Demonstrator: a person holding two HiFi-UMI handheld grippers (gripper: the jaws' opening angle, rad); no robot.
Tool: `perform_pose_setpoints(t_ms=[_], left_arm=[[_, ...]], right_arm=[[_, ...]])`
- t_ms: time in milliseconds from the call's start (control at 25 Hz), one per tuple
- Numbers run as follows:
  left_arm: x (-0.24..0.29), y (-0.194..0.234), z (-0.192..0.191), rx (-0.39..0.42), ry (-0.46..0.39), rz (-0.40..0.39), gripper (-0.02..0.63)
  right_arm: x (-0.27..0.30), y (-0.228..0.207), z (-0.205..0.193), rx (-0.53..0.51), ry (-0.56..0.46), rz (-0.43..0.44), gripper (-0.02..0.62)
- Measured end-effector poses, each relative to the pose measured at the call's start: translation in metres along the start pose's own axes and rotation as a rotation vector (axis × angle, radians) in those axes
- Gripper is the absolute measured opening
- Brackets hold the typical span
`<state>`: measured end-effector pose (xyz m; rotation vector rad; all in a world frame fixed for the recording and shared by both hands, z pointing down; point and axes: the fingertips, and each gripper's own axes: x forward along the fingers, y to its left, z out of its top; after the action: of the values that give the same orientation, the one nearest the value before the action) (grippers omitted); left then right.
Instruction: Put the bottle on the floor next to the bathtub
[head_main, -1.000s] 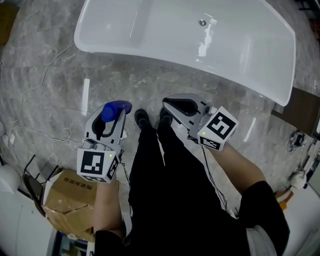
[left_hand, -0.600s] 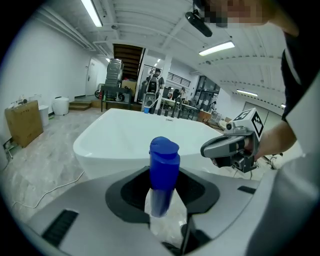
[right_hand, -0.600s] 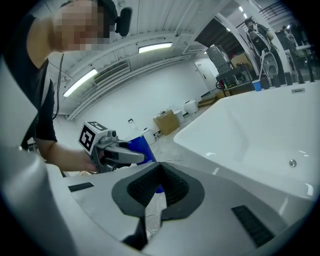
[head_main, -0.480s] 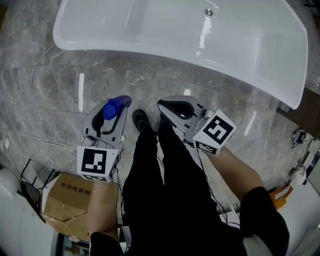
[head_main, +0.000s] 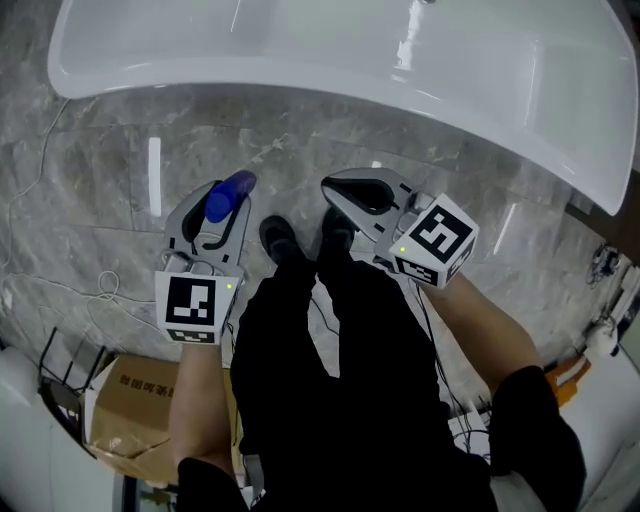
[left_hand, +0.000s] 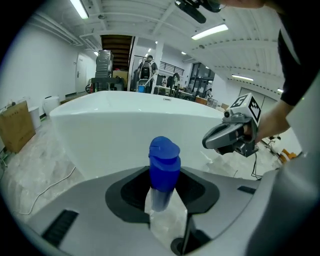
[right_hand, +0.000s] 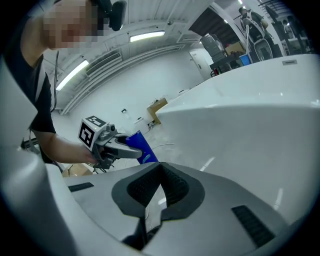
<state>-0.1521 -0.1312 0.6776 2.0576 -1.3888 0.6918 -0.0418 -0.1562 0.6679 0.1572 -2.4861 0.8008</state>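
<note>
A bottle (head_main: 234, 186) with a blue cap and clear body stands upright between the jaws of my left gripper (head_main: 217, 200), which is shut on it above the marble floor. In the left gripper view the bottle (left_hand: 163, 165) rises from the jaws with the white bathtub (left_hand: 120, 125) behind it. My right gripper (head_main: 334, 192) hangs beside it to the right, shut with nothing in it. Its pads meet in the right gripper view (right_hand: 159, 175). That view also shows the left gripper (right_hand: 107, 143) with the bottle (right_hand: 140, 145). The bathtub (head_main: 330, 75) spans the top of the head view.
The person's black-trousered legs and shoes (head_main: 277, 236) stand between the grippers. A cardboard box (head_main: 125, 400) and a dark frame (head_main: 55, 365) sit at the lower left. Thin cables (head_main: 60, 290) trail over the marble floor (head_main: 100, 170) on the left.
The bathtub has slid up in the head view and the grippers sit closer to its side. The left gripper still holds the bottle; the right stays shut.
</note>
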Motion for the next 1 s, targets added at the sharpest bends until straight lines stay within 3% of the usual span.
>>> perform_pose_setpoints(t_ms=[160,520,1000], left_arm=[[0.031,0.004,-0.025,-0.024,-0.024,-0.047,0.161],[0.092,0.026,-0.075,0.03,0.005,-0.079,0.161],[0.163,0.046,-0.125,0.179,0.01,-0.16,0.16]], right_arm=[[0.032,-0.022,-0.024,-0.019,0.01,0.012,0.028],[0.086,-0.051,-0.035,-0.092,-0.013,0.054,0.028],[0.132,-0.098,-0.088,-0.133,-0.024,0.085,0.028]])
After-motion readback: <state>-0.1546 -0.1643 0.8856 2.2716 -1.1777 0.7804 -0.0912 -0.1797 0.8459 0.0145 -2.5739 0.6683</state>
